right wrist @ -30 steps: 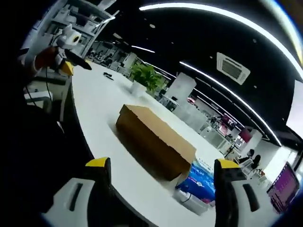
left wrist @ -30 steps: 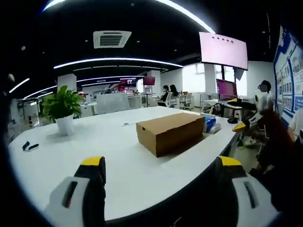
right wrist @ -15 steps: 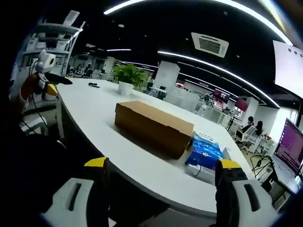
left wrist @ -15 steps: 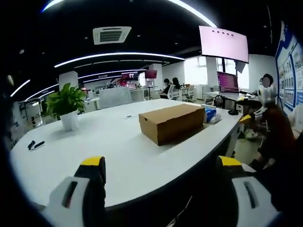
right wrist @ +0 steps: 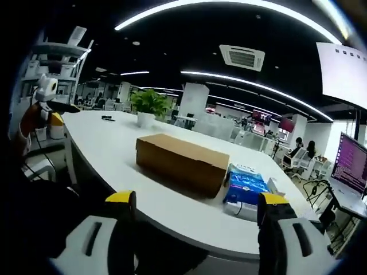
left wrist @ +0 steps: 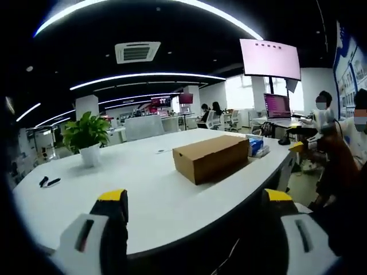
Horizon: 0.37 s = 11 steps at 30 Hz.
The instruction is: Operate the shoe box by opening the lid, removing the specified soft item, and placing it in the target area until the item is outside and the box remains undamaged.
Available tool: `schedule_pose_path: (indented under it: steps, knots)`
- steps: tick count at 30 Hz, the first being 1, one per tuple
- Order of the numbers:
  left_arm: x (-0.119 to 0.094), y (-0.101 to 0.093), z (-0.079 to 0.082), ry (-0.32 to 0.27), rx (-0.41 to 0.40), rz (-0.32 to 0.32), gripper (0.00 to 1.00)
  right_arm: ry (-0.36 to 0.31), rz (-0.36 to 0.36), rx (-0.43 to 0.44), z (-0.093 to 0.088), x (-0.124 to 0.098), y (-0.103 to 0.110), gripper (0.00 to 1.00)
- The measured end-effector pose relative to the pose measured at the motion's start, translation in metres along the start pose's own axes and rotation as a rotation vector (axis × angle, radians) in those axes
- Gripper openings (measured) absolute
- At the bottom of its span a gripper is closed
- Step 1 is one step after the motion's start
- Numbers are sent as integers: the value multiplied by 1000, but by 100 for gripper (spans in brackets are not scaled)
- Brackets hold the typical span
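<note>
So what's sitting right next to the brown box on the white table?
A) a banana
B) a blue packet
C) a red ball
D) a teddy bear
B: in the right gripper view a blue packet lies at the end of the closed brown box on the white table; the left gripper view shows it too, at the box's far end.

Open-plan office: desks (left wrist: 172, 122), monitors (right wrist: 350, 170)
</note>
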<state>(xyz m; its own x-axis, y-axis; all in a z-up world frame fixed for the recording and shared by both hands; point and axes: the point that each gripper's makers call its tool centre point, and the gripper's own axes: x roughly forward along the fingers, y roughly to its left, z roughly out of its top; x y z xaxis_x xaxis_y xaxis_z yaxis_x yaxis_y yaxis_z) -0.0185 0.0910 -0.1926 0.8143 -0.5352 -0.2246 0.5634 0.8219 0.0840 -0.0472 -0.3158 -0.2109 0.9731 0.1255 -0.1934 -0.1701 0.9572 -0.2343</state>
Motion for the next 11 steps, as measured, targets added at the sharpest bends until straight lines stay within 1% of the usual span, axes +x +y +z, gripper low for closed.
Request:
schedule_pose_path:
  steps: [3, 4, 6, 8, 11]
  knots:
    - [2, -3, 0, 2, 1, -7, 99, 6, -7, 17, -2, 0, -2, 89]
    - [3, -4, 0, 3, 0, -10, 99, -4, -14, 39, 0, -1, -3, 87]
    - [5, -7, -1, 9, 2, -17, 99, -49, -13, 74, 6, -3, -5, 86]
    - [6, -8, -2, 14, 5, -19, 99, -53, -13, 93, 6, -4, -7, 86]
    - [5, -8, -3, 17, 8, -18, 99, -48, -18, 94, 5, -4, -10, 86]
